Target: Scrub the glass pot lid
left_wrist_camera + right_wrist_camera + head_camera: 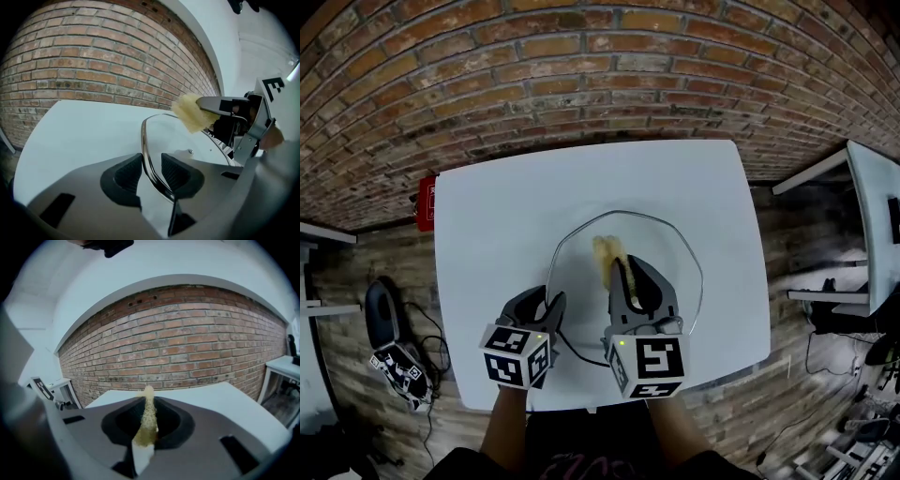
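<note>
**Lid gripped at its rim, sponge over the glass**

In the head view we see the glass pot lid (670, 267) lying on the white counter (487, 216) at mid-frame, below the brick wall (581, 75). The left gripper (551, 305) grasps the lid's lower-left rim. The right gripper (630, 267), just beside it, carries a yellow sponge (607, 253) over the glass.

In the left gripper view the metal rim runs between the two dark pads (129, 174), which clamp it. The sponge sits at the upper right, and we cannot tell whether it touches the glass.

In the right gripper view the jaws are clenched on the sponge, pinched thin at lower centre.
</note>
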Demonstrator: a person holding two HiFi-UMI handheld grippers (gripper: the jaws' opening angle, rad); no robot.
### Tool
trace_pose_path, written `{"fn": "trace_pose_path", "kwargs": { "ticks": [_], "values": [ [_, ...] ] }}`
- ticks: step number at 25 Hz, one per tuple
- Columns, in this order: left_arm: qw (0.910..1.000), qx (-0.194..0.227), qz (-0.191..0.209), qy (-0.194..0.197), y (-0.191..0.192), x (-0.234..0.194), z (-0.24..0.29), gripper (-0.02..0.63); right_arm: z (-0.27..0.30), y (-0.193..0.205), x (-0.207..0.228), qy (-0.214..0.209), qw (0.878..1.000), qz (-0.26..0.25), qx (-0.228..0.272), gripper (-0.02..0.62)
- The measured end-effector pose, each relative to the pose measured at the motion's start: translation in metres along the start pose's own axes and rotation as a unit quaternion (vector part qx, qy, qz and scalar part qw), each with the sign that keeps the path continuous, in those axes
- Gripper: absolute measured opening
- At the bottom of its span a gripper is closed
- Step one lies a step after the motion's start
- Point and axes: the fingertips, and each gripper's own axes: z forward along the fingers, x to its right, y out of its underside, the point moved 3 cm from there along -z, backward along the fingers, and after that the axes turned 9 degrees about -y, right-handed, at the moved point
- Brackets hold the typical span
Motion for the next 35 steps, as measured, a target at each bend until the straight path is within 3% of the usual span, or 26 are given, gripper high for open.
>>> {"fn": "trace_pose_path", "kwargs": {
  "ticks": [4,7,14,20,22,25,28,31,35],
  "values": [
    [1.0000,-0.003,0.002,0.000,0.000,-0.001,0.000,0.135,0.035,0.009,-0.021,-0.036,0.999,0.002,-0.034,0.057],
    [1.0000,-0.006,0.005,0.001,-0.001,-0.002,-0.001,0.135,0.049,0.019,-0.022,-0.038,0.997,-0.008,-0.072,0.057],
    [0.9999,-0.007,0.009,-0.001,-0.003,-0.006,0.002,0.135,0.041,0.035,0.026,0.017,0.994,-0.020,-0.110,0.057],
    [0.9999,-0.007,0.014,-0.003,-0.004,-0.004,0.004,0.135,0.005,0.029,0.092,0.115,0.985,-0.028,-0.125,0.057],
    [0.9999,-0.007,0.015,-0.003,-0.004,-0.004,0.005,0.135,-0.003,0.023,0.100,0.130,0.984,-0.032,-0.121,0.057],
    [0.9999,-0.008,0.015,-0.002,-0.004,-0.003,0.004,0.135,-0.006,0.011,0.080,0.101,0.990,-0.026,-0.096,0.057],
    [0.9999,-0.008,0.013,-0.001,-0.003,-0.004,0.003,0.135,0.002,0.008,0.022,0.017,0.996,-0.021,-0.082,0.057],
    [0.9999,-0.008,0.011,-0.003,-0.001,-0.004,0.000,0.135,0.010,0.021,-0.028,-0.046,0.994,-0.022,-0.093,0.057],
    [0.9999,-0.007,0.010,-0.003,0.000,-0.003,-0.001,0.135,0.016,0.044,-0.052,-0.075,0.989,-0.027,-0.125,0.057]
  ]
}}
